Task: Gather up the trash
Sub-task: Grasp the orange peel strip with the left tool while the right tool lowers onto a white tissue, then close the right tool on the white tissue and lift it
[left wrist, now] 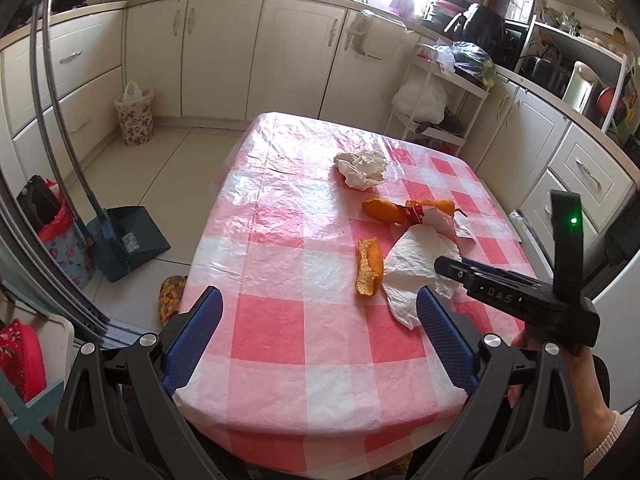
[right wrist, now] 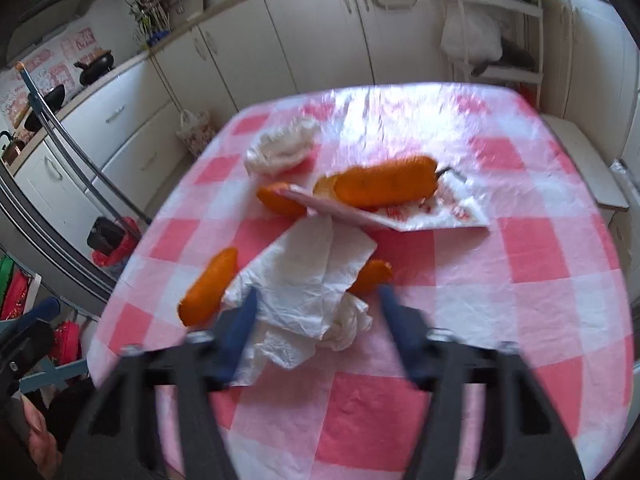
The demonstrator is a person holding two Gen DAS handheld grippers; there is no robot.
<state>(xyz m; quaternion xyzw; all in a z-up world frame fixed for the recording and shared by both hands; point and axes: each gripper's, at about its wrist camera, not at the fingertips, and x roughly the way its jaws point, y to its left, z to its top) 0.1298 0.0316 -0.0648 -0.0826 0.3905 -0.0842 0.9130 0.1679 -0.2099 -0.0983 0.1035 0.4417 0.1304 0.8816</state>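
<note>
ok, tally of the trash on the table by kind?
orange peel pieces: 4
white tissues: 2 (one crumpled, one spread out)
printed wrapper: 1
total: 7

We see the left gripper (left wrist: 320, 312) angled downward, its blue fingers (left wrist: 196, 320) spread wide. The right gripper (right wrist: 316, 320) also tilts down, jaws partly apart.
</note>
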